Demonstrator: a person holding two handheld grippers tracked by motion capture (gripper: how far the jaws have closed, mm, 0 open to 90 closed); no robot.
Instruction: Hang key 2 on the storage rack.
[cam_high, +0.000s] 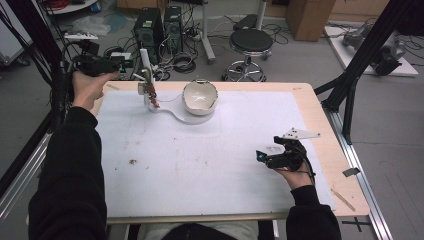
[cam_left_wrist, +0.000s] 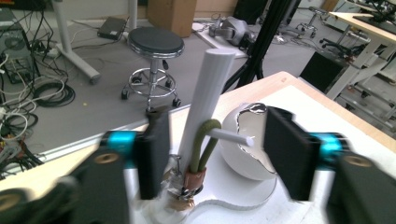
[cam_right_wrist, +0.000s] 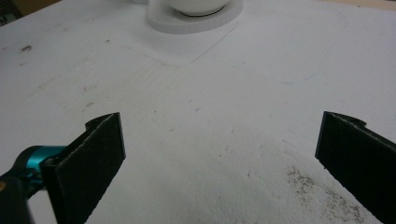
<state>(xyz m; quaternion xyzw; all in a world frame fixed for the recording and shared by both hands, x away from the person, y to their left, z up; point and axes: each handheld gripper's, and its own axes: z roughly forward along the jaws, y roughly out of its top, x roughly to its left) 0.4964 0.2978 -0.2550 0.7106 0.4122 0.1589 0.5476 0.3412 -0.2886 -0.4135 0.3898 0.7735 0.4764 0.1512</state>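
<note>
So the left gripper (cam_left_wrist: 212, 154) sits open around the white post (cam_left_wrist: 208, 100) beside the bowl (cam_left_wrist: 243, 154), gripping nothing, probably just letting go. Right gripper (cam_right_wrist: 219, 158) idles wide open over the mat (cam_right_wrist: 196, 107), well away from the bowl.

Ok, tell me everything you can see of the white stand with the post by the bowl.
The stand is a white upright post on a flat white base that curves round under the bowl. A thin white peg sticks out sideways from the post, with a green loop hung over it, its ends in a brown and metal fitting at the foot. It stands near the table's far edge, between the left hand-held gripper's open jaws, untouched.
</note>
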